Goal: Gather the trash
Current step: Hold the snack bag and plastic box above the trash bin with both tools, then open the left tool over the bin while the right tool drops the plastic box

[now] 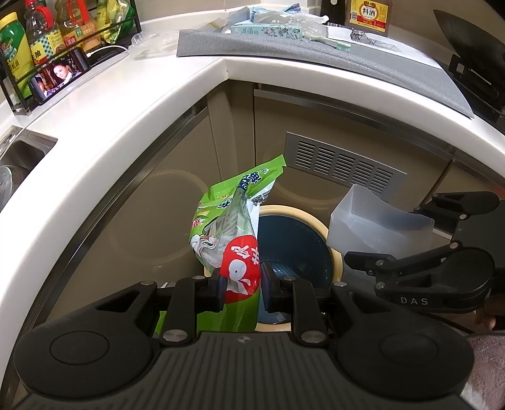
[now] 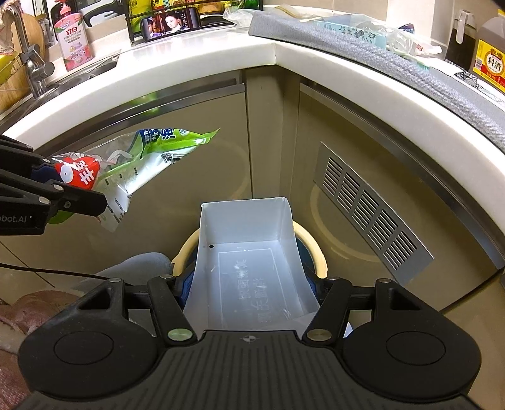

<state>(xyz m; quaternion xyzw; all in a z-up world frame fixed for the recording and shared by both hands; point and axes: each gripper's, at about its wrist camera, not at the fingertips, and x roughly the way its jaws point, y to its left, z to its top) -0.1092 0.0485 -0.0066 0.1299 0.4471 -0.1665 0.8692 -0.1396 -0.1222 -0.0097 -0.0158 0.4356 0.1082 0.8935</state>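
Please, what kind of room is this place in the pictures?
Most likely a home kitchen. A white countertop wraps around a corner above beige cabinet doors, a sink with a faucet is set into it, and a rack of sauce and oil bottles stands on top.

Bright even indoor light, soft glare rings on cabinet doors (image 1: 151, 220) (circular reflections), strong fisheye bending, sharp focus

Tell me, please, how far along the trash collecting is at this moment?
Midway. In hand: the left gripper is shut on a green wrapper, and the right gripper is shut on a clear box, both held above the bin. Nothing is dropped yet. Left: release both, then clear the packaging on the counter mat.
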